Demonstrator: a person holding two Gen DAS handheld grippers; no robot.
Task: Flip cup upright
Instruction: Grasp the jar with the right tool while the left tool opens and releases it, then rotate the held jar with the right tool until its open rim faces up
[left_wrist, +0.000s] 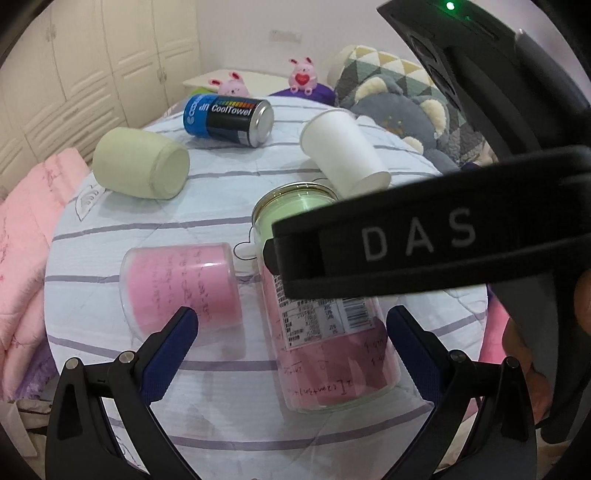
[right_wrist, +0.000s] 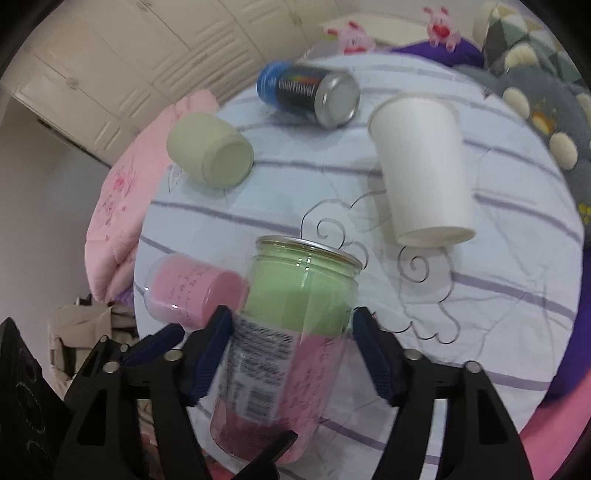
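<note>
A clear jar (right_wrist: 291, 332) with green and pink paper inside and a printed label lies on its side on the striped bedspread (right_wrist: 498, 258). My right gripper (right_wrist: 291, 350) straddles it, a finger on each side, close to its walls; contact is unclear. It also shows in the left wrist view (left_wrist: 325, 321), partly under the right gripper's black body (left_wrist: 424, 229). My left gripper (left_wrist: 291, 332) is open and empty, hovering near the jar. A small clear cup with pink paper (left_wrist: 181, 284) lies tipped beside it.
A white paper cup (right_wrist: 424, 166), a pale green cup (right_wrist: 210, 155) and a blue-black CoolTowel can (right_wrist: 306, 92) lie on their sides farther back. A pink quilt (left_wrist: 22, 236) is at the left, plush toys (left_wrist: 417, 114) at the back right.
</note>
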